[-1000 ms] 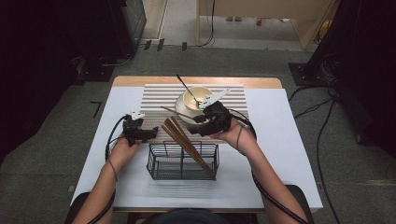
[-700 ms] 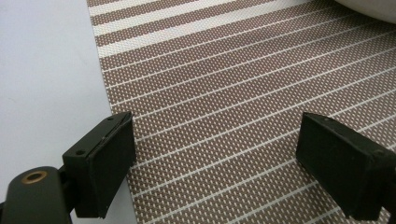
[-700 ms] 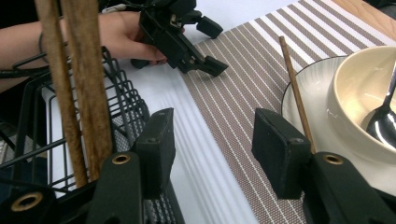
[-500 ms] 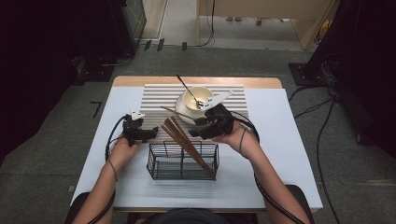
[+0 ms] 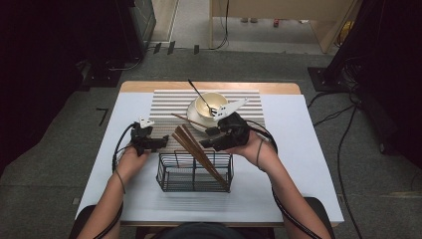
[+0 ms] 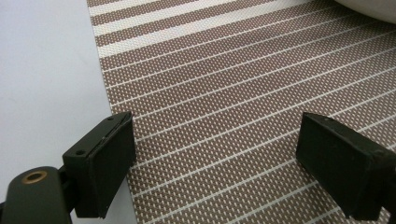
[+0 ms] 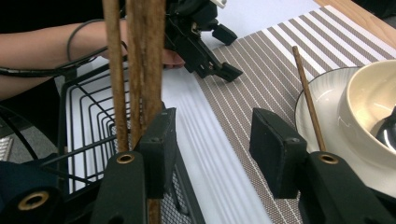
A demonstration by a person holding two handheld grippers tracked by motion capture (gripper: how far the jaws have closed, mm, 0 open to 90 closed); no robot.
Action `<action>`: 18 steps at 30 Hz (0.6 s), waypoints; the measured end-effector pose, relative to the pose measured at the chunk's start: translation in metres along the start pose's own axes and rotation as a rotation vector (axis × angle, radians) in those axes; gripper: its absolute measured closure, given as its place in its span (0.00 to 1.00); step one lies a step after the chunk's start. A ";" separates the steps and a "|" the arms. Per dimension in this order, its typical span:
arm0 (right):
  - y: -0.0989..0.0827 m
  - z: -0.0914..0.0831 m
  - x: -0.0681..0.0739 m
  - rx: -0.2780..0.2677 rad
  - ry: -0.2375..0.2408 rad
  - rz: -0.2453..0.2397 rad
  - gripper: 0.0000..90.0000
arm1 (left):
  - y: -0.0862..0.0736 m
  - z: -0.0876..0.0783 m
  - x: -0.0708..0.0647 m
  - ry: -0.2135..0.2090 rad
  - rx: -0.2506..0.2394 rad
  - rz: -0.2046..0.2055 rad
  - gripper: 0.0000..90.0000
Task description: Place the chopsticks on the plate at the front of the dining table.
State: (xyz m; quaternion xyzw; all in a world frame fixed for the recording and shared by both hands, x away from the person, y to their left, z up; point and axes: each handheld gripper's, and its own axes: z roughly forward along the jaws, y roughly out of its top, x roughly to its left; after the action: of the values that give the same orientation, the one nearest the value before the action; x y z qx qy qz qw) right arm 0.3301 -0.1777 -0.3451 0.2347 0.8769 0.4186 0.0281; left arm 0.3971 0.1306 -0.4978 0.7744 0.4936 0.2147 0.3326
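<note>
A bundle of brown chopsticks (image 5: 196, 152) leans in a black wire basket (image 5: 194, 172), tops pointing up-left. One more chopstick (image 5: 186, 119) lies across the white plate (image 5: 196, 122) under the cream bowl (image 5: 211, 102). My right gripper (image 5: 208, 138) hovers beside the bundle's upper ends. In the right gripper view the right gripper (image 7: 212, 140) is open. Its jaws have just been closing a little with nothing between them, and the chopsticks (image 7: 140, 60) stand just outside its left jaw. My left gripper (image 6: 215, 140) is open and low over the striped mat (image 6: 233, 93).
A dark utensil rests in the bowl (image 7: 369, 102), and the single chopstick (image 7: 308, 98) lies on the plate's rim. The left gripper (image 7: 229, 53) sits at the mat's edge beyond the basket (image 7: 88, 121). White table surface (image 5: 308, 149) lies right of the mat.
The right gripper has edged slightly toward the basket and the chopsticks. The left gripper has stayed where it was.
</note>
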 end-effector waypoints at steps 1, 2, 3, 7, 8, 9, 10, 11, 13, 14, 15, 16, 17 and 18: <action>0.001 0.000 0.001 -0.002 0.002 -0.005 0.58 | 0.000 0.000 0.000 0.000 0.000 0.000 0.14; 0.002 -0.001 0.003 -0.004 0.010 -0.007 0.59 | 0.000 0.000 0.000 0.001 -0.001 0.000 0.14; 0.002 -0.001 0.003 -0.004 0.010 -0.007 0.59 | 0.000 0.000 0.000 0.000 -0.001 0.000 0.14; 0.003 -0.003 0.006 -0.005 0.013 -0.012 0.61 | 0.000 0.000 0.000 0.000 -0.001 -0.001 0.14; 0.004 -0.004 0.007 -0.008 0.016 -0.016 0.62 | 0.000 0.000 0.000 0.000 0.000 0.000 0.14; 0.004 -0.005 0.008 -0.008 0.018 -0.014 0.63 | 0.000 0.000 0.000 0.001 0.000 0.000 0.14; 0.004 -0.006 0.009 -0.014 0.024 -0.014 0.64 | 0.000 0.000 0.000 0.001 -0.001 0.000 0.14; 0.004 -0.006 0.009 -0.014 0.024 -0.014 0.64 | 0.000 0.000 0.000 0.001 -0.001 0.000 0.14; 0.003 -0.007 0.011 -0.016 0.035 -0.013 0.66 | 0.000 0.000 0.000 0.001 0.000 0.000 0.14; 0.001 -0.007 0.013 -0.014 0.038 -0.019 0.68 | 0.000 0.000 0.000 0.001 0.000 0.000 0.14; 0.001 -0.007 0.013 -0.014 0.038 -0.019 0.68 | 0.000 0.000 0.000 0.001 0.000 0.000 0.14; 0.001 -0.007 0.013 -0.014 0.043 -0.017 0.69 | 0.000 0.000 0.000 0.001 0.000 0.000 0.14; 0.000 -0.007 0.013 -0.014 0.048 -0.018 0.70 | 0.000 0.000 0.000 0.001 0.000 0.000 0.14; -0.001 -0.007 0.014 -0.014 0.052 -0.017 0.71 | 0.000 0.000 0.000 0.001 -0.001 0.000 0.14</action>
State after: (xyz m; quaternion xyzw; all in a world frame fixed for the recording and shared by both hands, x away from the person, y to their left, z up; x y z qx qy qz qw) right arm 0.3160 -0.1767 -0.3392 0.2162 0.8764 0.4303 0.0104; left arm 0.3970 0.1306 -0.4978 0.7742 0.4937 0.2150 0.3327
